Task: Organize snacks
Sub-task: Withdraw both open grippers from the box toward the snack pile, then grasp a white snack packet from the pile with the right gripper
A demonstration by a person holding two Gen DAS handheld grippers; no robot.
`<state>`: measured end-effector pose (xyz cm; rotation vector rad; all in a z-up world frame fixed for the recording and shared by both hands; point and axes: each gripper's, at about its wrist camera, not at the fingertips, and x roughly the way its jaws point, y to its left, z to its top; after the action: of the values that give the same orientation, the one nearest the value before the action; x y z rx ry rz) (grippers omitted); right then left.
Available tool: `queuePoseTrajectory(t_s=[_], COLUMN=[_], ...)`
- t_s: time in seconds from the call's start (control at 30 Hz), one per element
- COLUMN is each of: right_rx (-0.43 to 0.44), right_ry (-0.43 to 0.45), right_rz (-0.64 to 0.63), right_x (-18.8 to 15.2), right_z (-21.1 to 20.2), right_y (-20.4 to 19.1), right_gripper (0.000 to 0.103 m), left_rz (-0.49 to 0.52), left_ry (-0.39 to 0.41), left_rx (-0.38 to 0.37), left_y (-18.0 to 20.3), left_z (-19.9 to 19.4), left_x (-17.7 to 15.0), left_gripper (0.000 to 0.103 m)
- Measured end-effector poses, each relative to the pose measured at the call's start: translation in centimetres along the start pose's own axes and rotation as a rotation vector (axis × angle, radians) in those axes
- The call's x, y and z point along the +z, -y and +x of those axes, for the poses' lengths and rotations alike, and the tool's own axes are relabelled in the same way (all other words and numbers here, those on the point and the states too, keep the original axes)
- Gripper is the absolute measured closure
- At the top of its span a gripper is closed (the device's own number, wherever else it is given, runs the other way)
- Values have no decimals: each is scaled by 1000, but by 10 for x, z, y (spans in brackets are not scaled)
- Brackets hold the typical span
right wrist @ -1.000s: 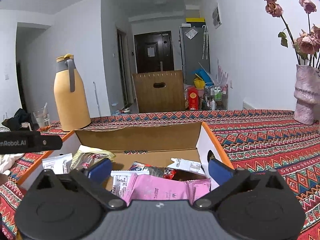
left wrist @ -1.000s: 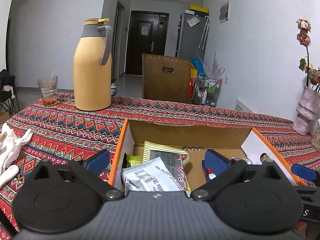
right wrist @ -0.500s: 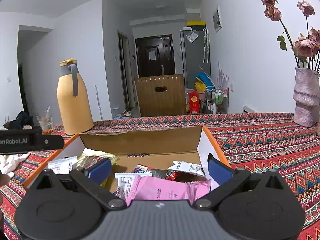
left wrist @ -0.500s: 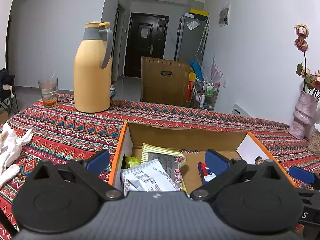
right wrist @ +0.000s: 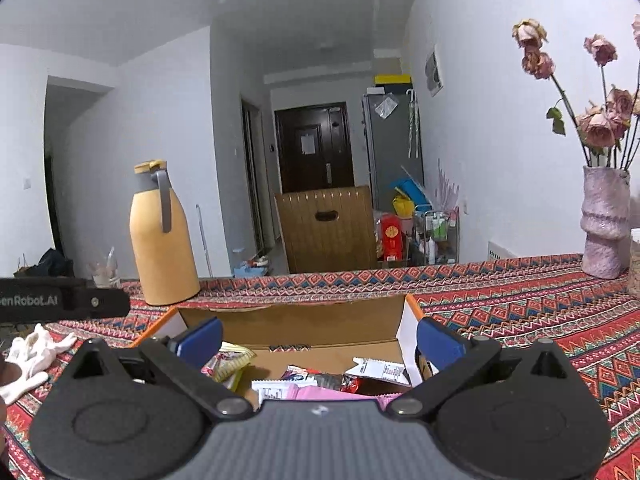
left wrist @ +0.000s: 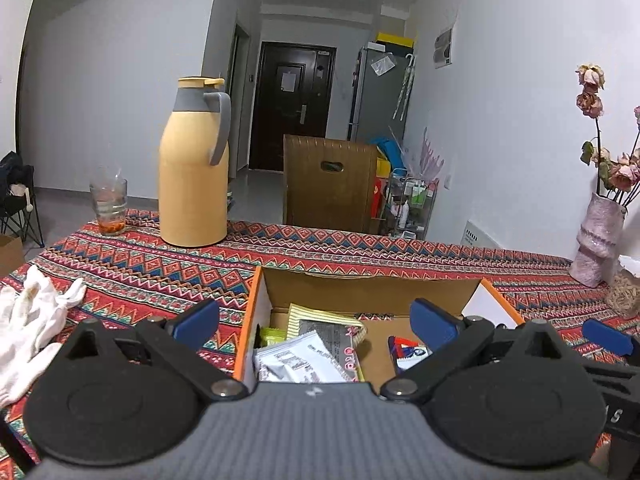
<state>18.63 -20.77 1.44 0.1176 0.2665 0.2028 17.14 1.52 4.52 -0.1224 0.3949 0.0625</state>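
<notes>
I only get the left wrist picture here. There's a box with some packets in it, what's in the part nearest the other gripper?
Observer: A pink packet lies at the near edge of the cardboard box, in front of the right gripper.
Operator: Is that gripper holding it?
Observer: No. Its jaws stand wide open with nothing between them.
Operator: Anything else near that packet?
Observer: A white wrapper with printed text lies just behind it, towards the box's right wall.
</notes>
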Motion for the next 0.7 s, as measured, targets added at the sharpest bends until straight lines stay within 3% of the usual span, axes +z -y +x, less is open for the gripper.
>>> queuePoseTrajectory(t_s=[0.17, 0.7], right_rx=[9, -18], right_ry=[-9, -192], right_rz=[-3, 19], right_x=[-3, -46], right_z=[-20, -72], right_y=[-3, -23], right_gripper=[0, 0], left_rz=[10, 38], left_ry=[-6, -64], left_rx=[-3, -2], left_y=[-6, -45], left_z=[-21, -76], left_x=[-6, -56], left_gripper=[0, 0])
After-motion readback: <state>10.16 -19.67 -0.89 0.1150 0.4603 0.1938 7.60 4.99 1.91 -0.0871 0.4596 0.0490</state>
